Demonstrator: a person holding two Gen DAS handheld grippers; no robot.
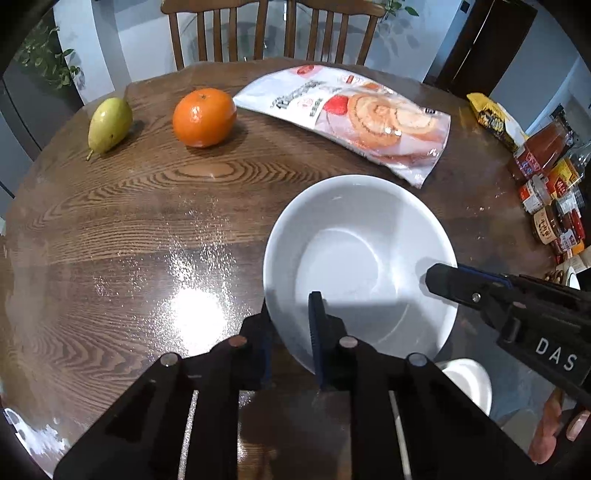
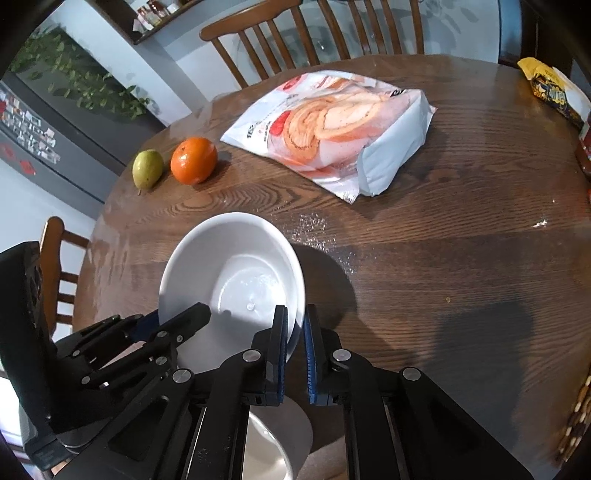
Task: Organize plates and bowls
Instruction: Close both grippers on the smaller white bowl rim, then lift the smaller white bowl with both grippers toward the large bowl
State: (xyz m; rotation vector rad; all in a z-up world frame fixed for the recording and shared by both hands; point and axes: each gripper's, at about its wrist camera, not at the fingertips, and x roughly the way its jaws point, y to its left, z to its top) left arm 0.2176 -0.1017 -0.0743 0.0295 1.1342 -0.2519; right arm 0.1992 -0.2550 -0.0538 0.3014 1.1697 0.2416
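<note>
We hold both grippers angled steeply down over the near edge of the round wooden table (image 1: 122, 229). The left gripper (image 1: 291, 332) pinches the near-left rim of the white bowl (image 1: 354, 243): one finger lies inside the wall, the other outside it. The right gripper (image 2: 295, 347) pinches the rim on the opposite side in the same way, with one blue pad inside and one outside. The bowl sits at the near edge of the table, between the two grippers.

Beyond the bowl the wood is bare up to a pear (image 1: 109, 123) and an orange (image 1: 204, 117) near the far-left edge. They lie just beside each other. A snack bag (image 1: 351, 114) lies at the far edge, well apart from the bowl. To the right of the bowl the table surface is open toward the right edge.

The left wrist view alone shows jars (image 1: 550, 206) crowding the right edge, and fingertips (image 1: 576, 424) behind the right gripper. It shows a second white dish (image 1: 469, 380) partly hidden below the bowl, and the right wrist view shows it under the gripper. Only the right wrist view shows a chair (image 2: 55, 266) at the left edge and the bag's folded end. Both views show a yellow packet (image 1: 491, 118) at the far-right edge and chairs (image 1: 273, 29) behind the table.
</note>
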